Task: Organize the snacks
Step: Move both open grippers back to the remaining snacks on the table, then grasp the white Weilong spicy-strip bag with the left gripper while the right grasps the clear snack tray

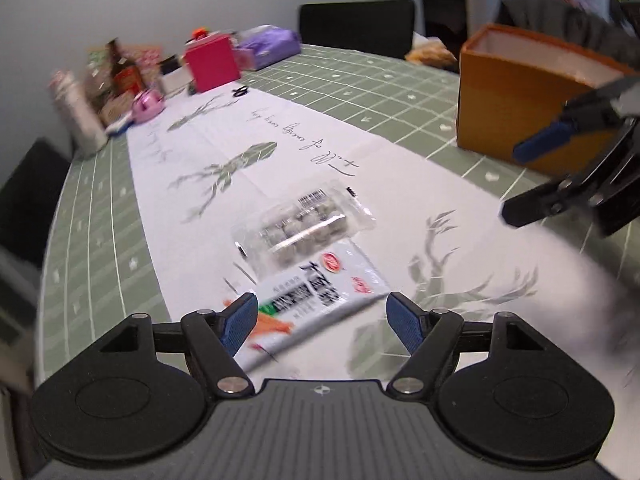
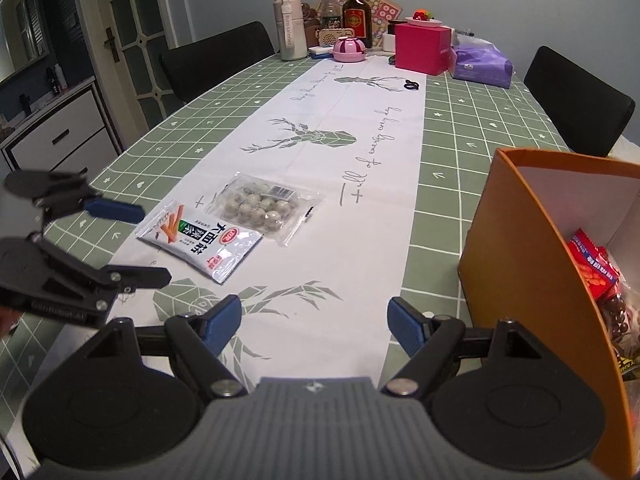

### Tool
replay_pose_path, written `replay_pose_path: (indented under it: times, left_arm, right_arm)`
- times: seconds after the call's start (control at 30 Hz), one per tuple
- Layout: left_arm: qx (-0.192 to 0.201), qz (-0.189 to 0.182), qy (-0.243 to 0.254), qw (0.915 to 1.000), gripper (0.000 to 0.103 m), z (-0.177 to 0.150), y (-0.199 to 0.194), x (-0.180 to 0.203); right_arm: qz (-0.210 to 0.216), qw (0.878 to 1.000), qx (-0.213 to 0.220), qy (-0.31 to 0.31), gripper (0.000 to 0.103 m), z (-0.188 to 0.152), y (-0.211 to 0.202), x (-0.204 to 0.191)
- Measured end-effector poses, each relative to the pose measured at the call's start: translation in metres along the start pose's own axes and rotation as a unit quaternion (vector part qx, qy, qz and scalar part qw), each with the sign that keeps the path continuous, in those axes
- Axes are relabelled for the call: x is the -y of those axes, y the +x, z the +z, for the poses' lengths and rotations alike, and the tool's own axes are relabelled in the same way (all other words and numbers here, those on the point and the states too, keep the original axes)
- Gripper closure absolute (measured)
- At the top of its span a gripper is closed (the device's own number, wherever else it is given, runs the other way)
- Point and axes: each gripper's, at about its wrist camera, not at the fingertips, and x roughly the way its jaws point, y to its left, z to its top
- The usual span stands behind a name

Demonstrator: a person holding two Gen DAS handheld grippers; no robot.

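Leftmost, the left claw stands open and empty just beside the white snack packet, whose long axis seems, through blur, to run slantwise across its jaws. The right claw, likewise open and empty, hangs farther off, near the orange box.

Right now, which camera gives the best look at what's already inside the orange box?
The right wrist view: it looks into the orange box and shows red snack packets inside. The left wrist view shows only the box's outside and white inner wall, blurred.
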Motion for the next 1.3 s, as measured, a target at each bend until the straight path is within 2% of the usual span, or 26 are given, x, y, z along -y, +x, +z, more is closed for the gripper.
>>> replay_pose_path:
  times: [0.1, 0.2, 0.3, 0.33, 0.57, 0.73, 0.8, 0.97, 1.07, 1.3]
  left_arm:
    - [-0.027, -0.005, 0.043, 0.9987, 0.017, 0.011, 0.02, -0.006]
    - [-0.051, -0.036, 0.086, 0.9943, 0.017, 0.018, 0.039, -0.007]
    - [-0.083, -0.07, 0.104, 0.9887, 0.011, 0.018, 0.059, -0.012]
    - [-0.079, -0.078, 0.096, 0.9891, 0.007, 0.019, 0.062, -0.016]
    - [-0.111, -0.108, -0.022, 0.9877, 0.002, 0.02, 0.076, -0.05]
    - [-0.113, -0.069, -0.089, 0.9872, 0.002, 0.009, 0.063, -0.046]
    - [-0.105, -0.057, -0.123, 0.9852, 0.005, -0.002, 0.051, -0.041]
    - [-0.06, 0.0, -0.195, 0.979, 0.026, -0.031, 0.018, -0.014]
    - [-0.04, 0.02, -0.214, 0.9757, 0.034, -0.044, 0.0, 0.004]
    - [-0.011, 0.052, -0.23, 0.9718, 0.037, -0.068, -0.026, 0.028]
  right_arm:
    - [0.002, 1.0, 0.0, 0.005, 0.025, -0.001, 0.001, 0.006]
    - [0.003, 1.0, 0.002, 0.009, 0.025, -0.001, 0.0, 0.012]
    - [0.003, 1.0, 0.004, 0.014, 0.025, -0.003, -0.003, 0.018]
    - [0.004, 1.0, 0.005, 0.015, 0.025, -0.004, -0.005, 0.02]
    - [0.007, 1.0, 0.003, 0.026, 0.025, -0.013, -0.007, 0.029]
    - [0.007, 1.0, -0.002, 0.023, 0.025, -0.015, -0.004, 0.026]
    - [0.008, 1.0, -0.002, 0.02, 0.025, -0.014, -0.004, 0.023]
    - [0.007, 1.0, -0.013, 0.012, 0.025, -0.007, 0.006, 0.011]
    - [0.003, 1.0, -0.016, 0.014, 0.025, 0.0, 0.014, 0.001]
    - [-0.024, 0.999, -0.004, 0.035, 0.025, 0.029, 0.046, -0.021]
